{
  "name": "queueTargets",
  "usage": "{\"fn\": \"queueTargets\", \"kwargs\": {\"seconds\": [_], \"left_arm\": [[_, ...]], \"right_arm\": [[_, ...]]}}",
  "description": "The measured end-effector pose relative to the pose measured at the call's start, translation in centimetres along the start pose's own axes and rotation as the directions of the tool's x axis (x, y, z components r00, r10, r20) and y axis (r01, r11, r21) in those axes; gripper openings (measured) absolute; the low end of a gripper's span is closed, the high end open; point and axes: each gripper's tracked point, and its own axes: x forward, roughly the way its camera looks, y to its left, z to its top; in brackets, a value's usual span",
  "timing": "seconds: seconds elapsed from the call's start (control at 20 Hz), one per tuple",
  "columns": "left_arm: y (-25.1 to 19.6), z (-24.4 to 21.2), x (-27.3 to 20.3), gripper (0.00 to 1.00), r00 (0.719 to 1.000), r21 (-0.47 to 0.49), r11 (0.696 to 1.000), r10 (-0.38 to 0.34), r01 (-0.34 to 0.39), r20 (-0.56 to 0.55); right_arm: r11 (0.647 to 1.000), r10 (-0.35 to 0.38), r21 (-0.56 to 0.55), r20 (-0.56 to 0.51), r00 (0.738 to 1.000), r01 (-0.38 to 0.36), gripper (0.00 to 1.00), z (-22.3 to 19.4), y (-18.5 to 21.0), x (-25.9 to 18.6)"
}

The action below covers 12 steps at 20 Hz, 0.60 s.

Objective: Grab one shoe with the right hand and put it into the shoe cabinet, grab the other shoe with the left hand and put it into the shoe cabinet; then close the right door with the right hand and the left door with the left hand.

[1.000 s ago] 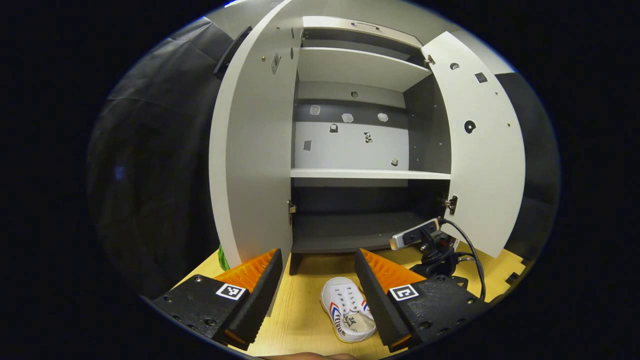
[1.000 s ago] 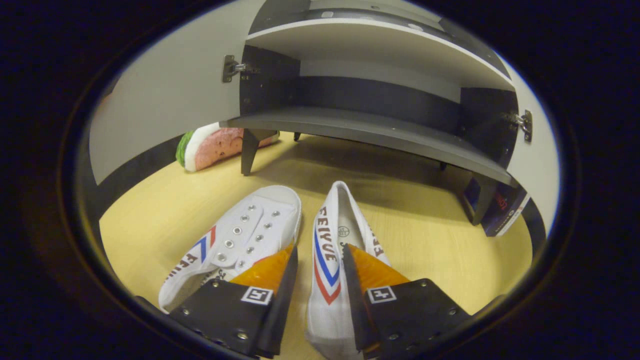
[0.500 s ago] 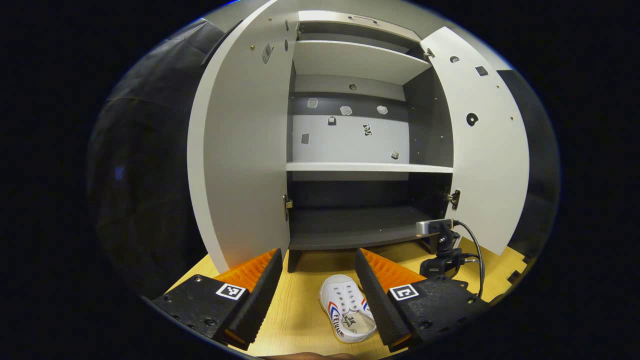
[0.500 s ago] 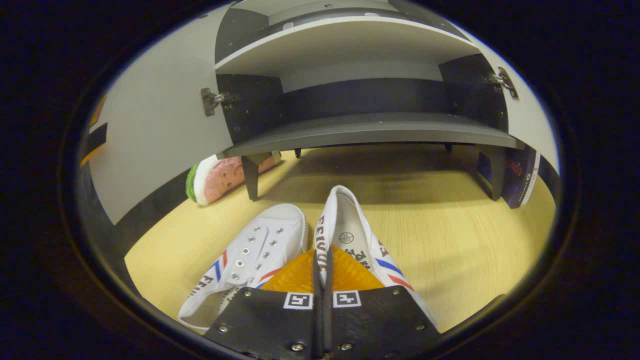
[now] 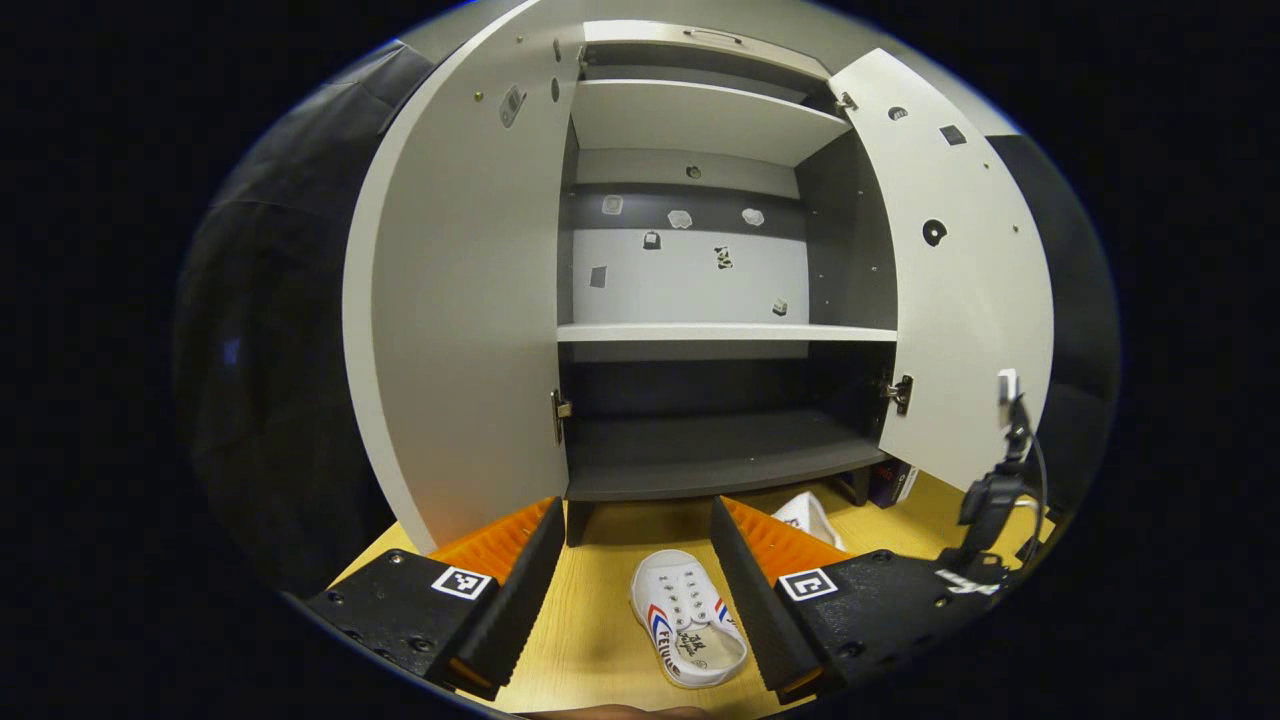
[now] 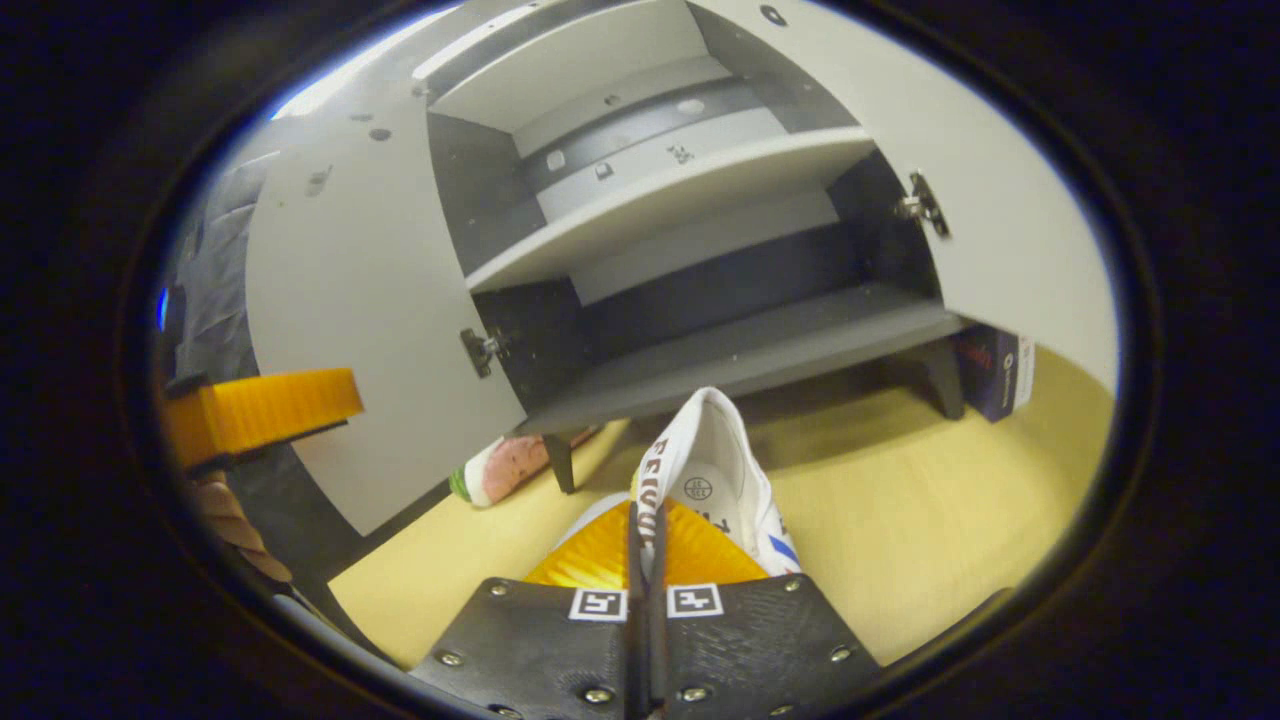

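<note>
so the right claw (image 6: 645,545) is clamped on one white canvas sneaker (image 6: 715,480) just in front of the open grey shoe cabinet (image 5: 700,450), while the left claw (image 5: 635,560) gapes over the other white sneaker (image 5: 688,630) on the pale wooden surface (image 5: 600,640), both doors not yet closed.

held shoe (image 6: 712,478) heel hidden behind the jaws, watermelon slice toy (image 6: 500,470) partly behind left door (image 6: 350,330)
</note>
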Motion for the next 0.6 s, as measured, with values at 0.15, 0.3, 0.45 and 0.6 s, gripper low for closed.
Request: {"fn": "queueTargets", "kwargs": {"seconds": [0.15,0.3,0.45,0.6], "left_arm": [[0.0,0.1,0.3,0.89,1.000,-0.007,1.000,-0.008,0.008,0.006],[0.1,-0.1,0.9,0.89,1.000,-0.013,1.000,-0.008,0.008,-0.004],[-0.1,0.1,1.2,0.89,1.000,-0.016,1.000,-0.017,0.017,-0.003],[-0.6,0.6,1.4,0.89,1.000,-0.019,0.999,-0.029,0.029,0.011]], "right_arm": [[0.998,-0.023,-0.063,0.072,0.997,0.028,0.00,5.7,0.4,-1.2],[0.985,-0.066,-0.146,0.157,0.985,0.089,0.00,13.8,0.5,-1.9],[0.969,-0.094,-0.205,0.219,0.971,0.140,0.01,22.2,0.9,-0.6],[0.955,-0.127,-0.236,0.222,0.967,0.180,0.00,28.9,0.6,3.4]]}}
